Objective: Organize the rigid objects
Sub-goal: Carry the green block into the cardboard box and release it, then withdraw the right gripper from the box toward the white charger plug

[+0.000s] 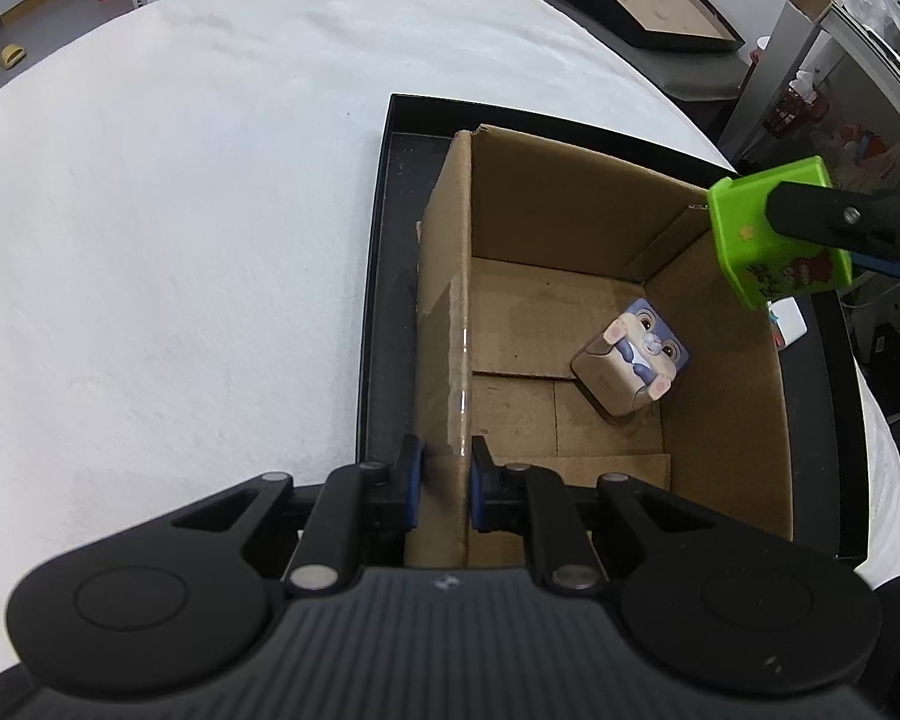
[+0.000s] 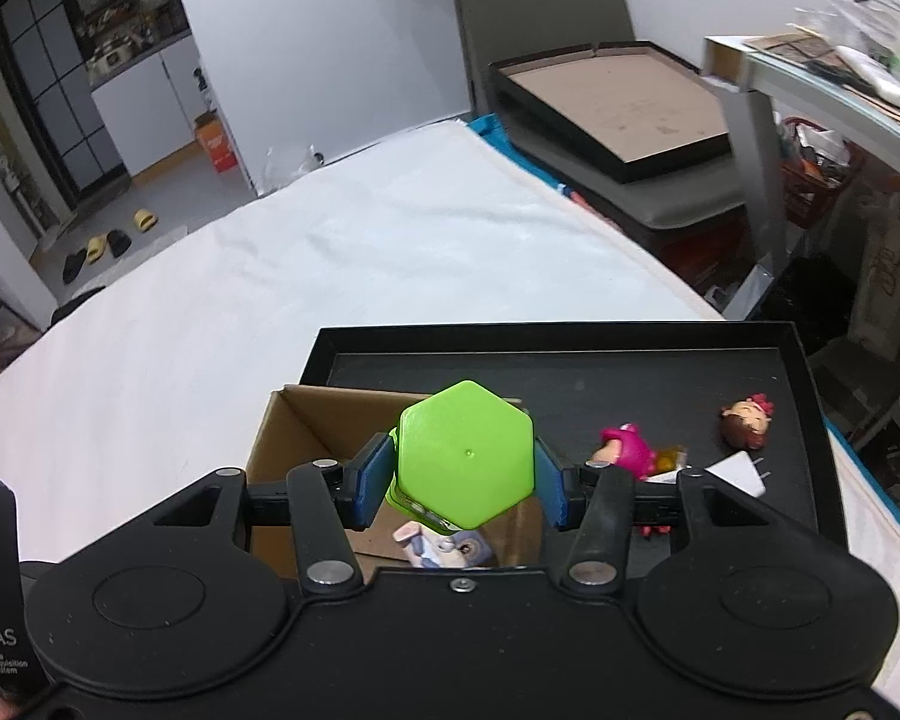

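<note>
Left gripper [image 1: 445,480] pinches the near wall of the cardboard box [image 1: 720,396], which sits in the black tray [image 2: 570,372]. Right gripper [image 2: 462,480] clamps a green hexagonal container [image 2: 465,456] above the box; a bunny-print cube [image 1: 630,360] lies on the box floor.

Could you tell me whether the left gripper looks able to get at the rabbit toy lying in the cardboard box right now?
Probably not as things stand: the left gripper has its jaws shut on the wall of the cardboard box. The rabbit toy lies uncovered on the box floor, so only that grip stands in the way.
</note>
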### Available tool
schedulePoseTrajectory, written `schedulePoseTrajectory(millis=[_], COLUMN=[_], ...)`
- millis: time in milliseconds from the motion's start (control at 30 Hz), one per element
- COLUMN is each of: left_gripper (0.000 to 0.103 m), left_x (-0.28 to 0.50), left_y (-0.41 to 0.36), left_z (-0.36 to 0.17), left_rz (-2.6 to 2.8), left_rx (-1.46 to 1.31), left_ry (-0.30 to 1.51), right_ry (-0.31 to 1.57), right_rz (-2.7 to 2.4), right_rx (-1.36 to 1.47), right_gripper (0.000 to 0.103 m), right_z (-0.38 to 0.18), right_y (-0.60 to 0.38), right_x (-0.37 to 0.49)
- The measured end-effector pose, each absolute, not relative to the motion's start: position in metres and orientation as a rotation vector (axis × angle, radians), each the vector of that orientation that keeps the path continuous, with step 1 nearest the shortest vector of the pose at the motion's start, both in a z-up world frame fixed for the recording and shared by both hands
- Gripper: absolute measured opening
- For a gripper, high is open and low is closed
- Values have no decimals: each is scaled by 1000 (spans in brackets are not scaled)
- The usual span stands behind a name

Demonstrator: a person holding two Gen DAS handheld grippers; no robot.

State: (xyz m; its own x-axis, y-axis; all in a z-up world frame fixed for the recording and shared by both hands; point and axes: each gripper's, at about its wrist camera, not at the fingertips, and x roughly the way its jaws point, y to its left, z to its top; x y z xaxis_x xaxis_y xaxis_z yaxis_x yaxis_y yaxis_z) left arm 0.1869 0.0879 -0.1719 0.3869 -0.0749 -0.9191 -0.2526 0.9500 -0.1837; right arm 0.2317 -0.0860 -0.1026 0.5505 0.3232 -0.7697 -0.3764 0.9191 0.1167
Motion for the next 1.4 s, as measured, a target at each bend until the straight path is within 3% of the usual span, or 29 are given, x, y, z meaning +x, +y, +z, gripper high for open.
schedulePoseTrajectory(millis=[533,633,1400], left_gripper=[15,15,16], left_x=[188,188,188], left_y=[96,97,89], left_z=[-176,-177,-174], left_rz=[93,88,102], left_rx=[-369,-372,-325], left_ry=[1182,1181,1180], right_ry=[963,962,917], right_rz=[461,477,350], right_rx=[-39,-19,83], right_gripper=[50,59,61], right_z=[-115,-116,-113], right_y=[-56,-52,-140], right_x=[242,240,226])
